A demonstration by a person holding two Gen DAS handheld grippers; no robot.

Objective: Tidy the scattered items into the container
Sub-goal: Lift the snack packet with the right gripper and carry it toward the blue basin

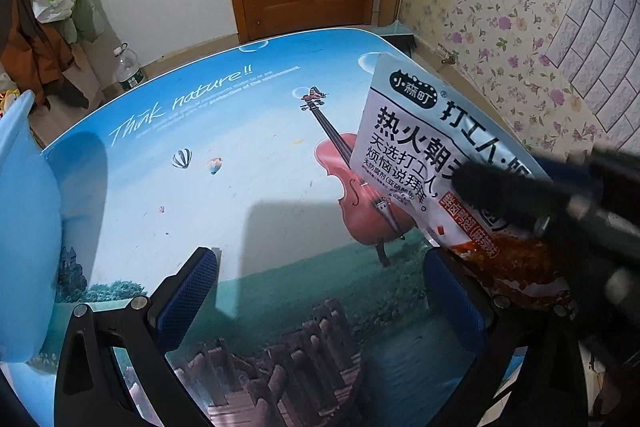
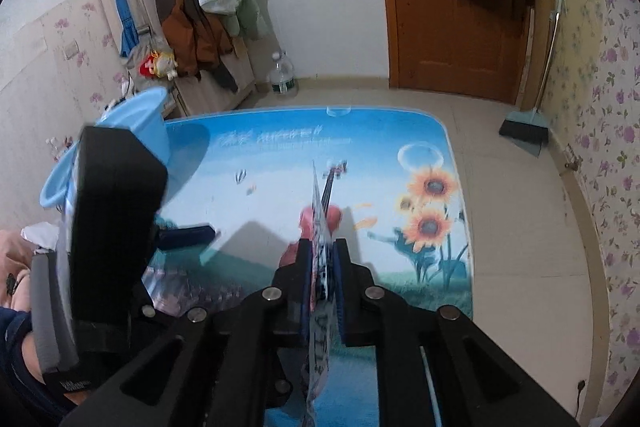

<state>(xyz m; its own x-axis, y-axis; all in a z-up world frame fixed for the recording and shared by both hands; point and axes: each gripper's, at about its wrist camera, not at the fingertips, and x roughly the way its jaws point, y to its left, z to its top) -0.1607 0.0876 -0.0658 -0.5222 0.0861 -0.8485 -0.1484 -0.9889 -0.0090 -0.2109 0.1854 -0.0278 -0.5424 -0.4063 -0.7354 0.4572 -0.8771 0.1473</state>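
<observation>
Tabletop (image 1: 248,131) printed with blue sky, a violin, hot-air balloons and the words "Think nature!!" fills both views. The right tool (image 2: 322,259) is clenched on a snack packet (image 2: 320,223), which stands edge-on between its blue pads in the right wrist view, lifted clear of the tabletop. In the left wrist view the same snack packet (image 1: 416,147) shows its face at about 3 o'clock: white and pale blue with bold black Chinese lettering and an orange-red lower part, tilted, with the right tool (image 1: 492,195) reaching in blurred from the right edge and pinching it near the middle.

The left tool (image 1: 320,283) is released, its two blue pads standing wide apart with only the printed tabletop between them. In the right wrist view its black body sits large at 9 o'clock, with a person's hand (image 2: 16,267) behind it.

The light blue container (image 2: 136,131), a plastic bucket, stands at the tabletop's left corner, at 10 o'clock in the right wrist view and at 9 o'clock, against the frame edge, in the left one. It is well apart from the packet.

On the floor beyond stand a water bottle (image 2: 283,77) and a broom (image 2: 528,123) by the wooden door (image 2: 452,27).
</observation>
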